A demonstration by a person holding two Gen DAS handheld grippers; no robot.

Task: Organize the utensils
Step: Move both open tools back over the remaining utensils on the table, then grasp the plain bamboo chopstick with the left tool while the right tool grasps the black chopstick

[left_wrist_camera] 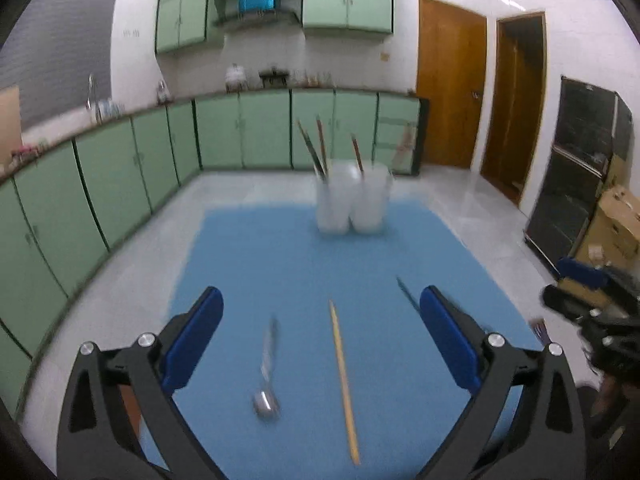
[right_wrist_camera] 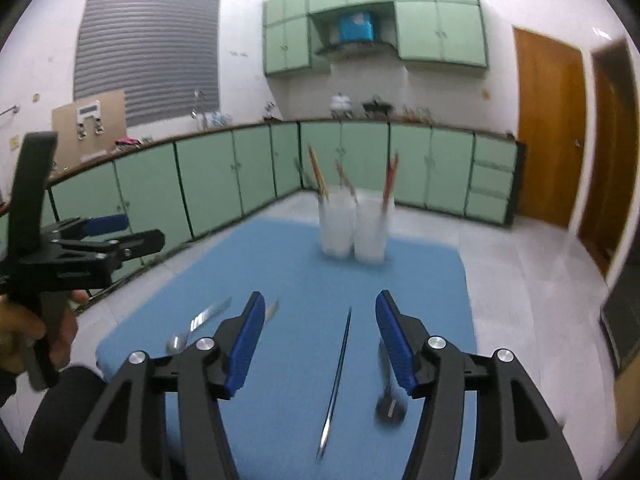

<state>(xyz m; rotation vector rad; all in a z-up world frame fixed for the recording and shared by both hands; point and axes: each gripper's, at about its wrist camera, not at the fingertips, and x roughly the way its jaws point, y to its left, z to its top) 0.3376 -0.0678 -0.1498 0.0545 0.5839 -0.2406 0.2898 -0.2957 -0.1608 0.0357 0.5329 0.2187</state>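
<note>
Right under the left claw (left_wrist_camera: 322, 332), spread wide with nothing in it, a pale chopstick (left_wrist_camera: 344, 384) lies lengthwise on the blue tabletop (left_wrist_camera: 260, 248), its long axis running away toward two frosted cups (left_wrist_camera: 352, 200). Beside it a metal spoon (left_wrist_camera: 267, 376) lies bowl nearest, handle pointing away. Right claw (right_wrist_camera: 320, 316) is partly spread, empty too, over a dark chopstick (right_wrist_camera: 336, 376) lying nearly lengthwise. More chopsticks stand tilted in those cups at the far end.
</note>
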